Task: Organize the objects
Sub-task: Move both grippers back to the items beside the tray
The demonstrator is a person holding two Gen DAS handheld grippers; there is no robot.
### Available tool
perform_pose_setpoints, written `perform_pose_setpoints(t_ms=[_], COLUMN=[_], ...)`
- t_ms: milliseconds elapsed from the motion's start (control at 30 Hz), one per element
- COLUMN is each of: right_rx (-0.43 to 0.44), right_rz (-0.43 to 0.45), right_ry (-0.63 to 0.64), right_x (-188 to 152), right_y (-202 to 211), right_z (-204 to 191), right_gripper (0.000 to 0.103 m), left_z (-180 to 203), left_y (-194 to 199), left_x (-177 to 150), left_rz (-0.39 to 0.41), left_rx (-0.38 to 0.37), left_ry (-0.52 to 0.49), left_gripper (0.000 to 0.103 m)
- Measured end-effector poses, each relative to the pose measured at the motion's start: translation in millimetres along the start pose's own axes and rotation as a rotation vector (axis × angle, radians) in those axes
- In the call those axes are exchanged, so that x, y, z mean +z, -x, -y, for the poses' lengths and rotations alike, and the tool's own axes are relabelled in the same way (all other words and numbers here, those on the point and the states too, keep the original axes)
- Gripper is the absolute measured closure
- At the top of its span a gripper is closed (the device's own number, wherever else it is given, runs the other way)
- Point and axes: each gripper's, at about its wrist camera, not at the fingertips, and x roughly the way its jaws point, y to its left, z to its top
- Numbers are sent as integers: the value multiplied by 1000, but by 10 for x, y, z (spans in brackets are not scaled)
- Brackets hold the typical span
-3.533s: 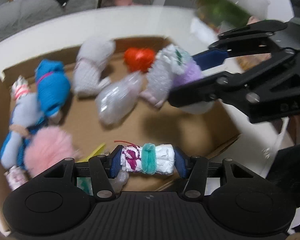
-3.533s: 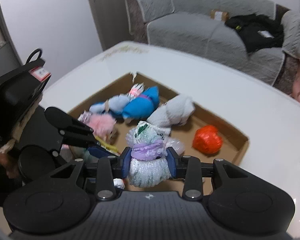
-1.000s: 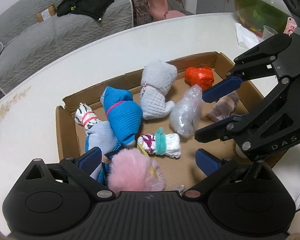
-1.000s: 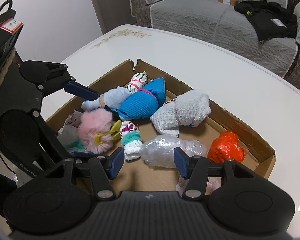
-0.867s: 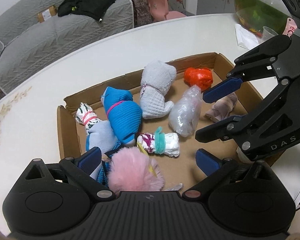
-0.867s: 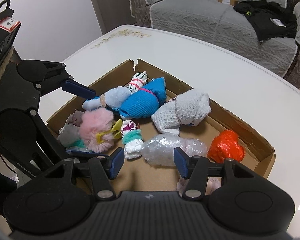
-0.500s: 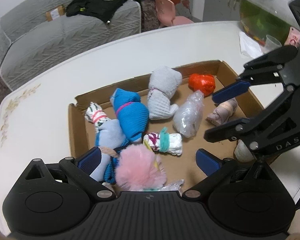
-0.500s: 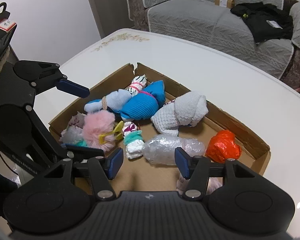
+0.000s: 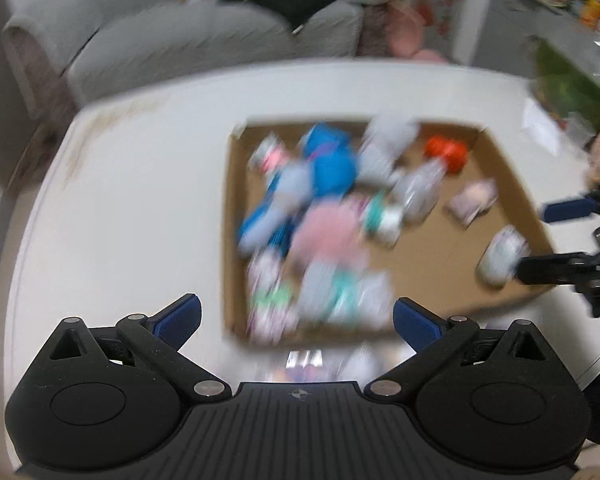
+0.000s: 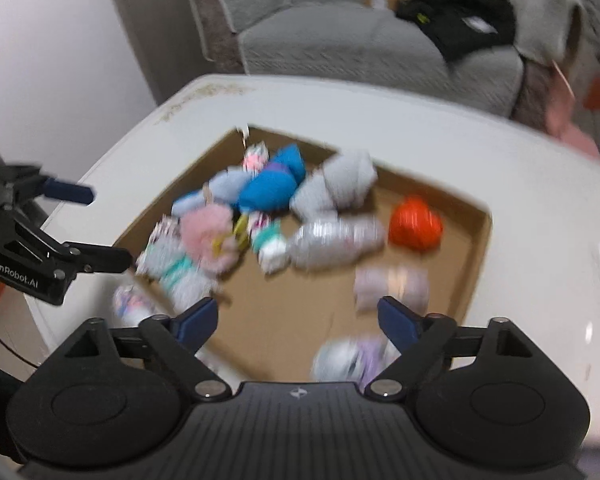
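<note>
A shallow cardboard box (image 9: pixel 496 148) (image 10: pixel 474 264) on the white table holds several small bundles: a blue one (image 10: pixel 272 188), a grey knit one (image 10: pixel 340 182), a pink fluffy one (image 10: pixel 206 228), an orange-red one (image 10: pixel 416 226) and a clear plastic one (image 10: pixel 332 240). My left gripper (image 9: pixel 296 320) is open and empty, above the box's near edge. My right gripper (image 10: pixel 298 314) is open and empty, high over the box's near side. Each shows in the other's view, the right gripper (image 9: pixel 556 236) and the left gripper (image 10: pixel 96 228). Both views are motion-blurred.
A grey sofa (image 10: pixel 360 36) with black clothing (image 10: pixel 460 20) stands beyond the white table (image 9: pixel 120 208). A small bundle (image 10: pixel 132 304) lies outside the box near its front left corner. A green tank (image 9: pixel 568 76) sits at the far right.
Both grippers have pulled up and back from the box, still open and empty. The box now looks smaller and further off, and the views have blurred.
</note>
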Motion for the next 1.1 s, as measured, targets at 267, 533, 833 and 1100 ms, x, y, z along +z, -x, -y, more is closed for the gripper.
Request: perform_pose_setpoints(t_ms=[267,533,833,1100], right_rx=[-3,-33,-58,-73], right_rz=[-112,-114,-154,-199], right_ry=[-42,-33,-66,-36], right_x=[-235,-302,-368,-430], right_y=[-176,-204,-315,-485], right_z=[-236,-369,-340,-388], right_gripper=[16,11,12,16], left_z=[-126,-6,70,145], left_y=[-182,-307,-462,-571], left_x=[-485,-547,-520,-490], left_rz=[-105,-114,-75,-29], left_rx=[51,50,67,76], left_ry=[74,26,4,-31], left_gripper=[0,0,0,0])
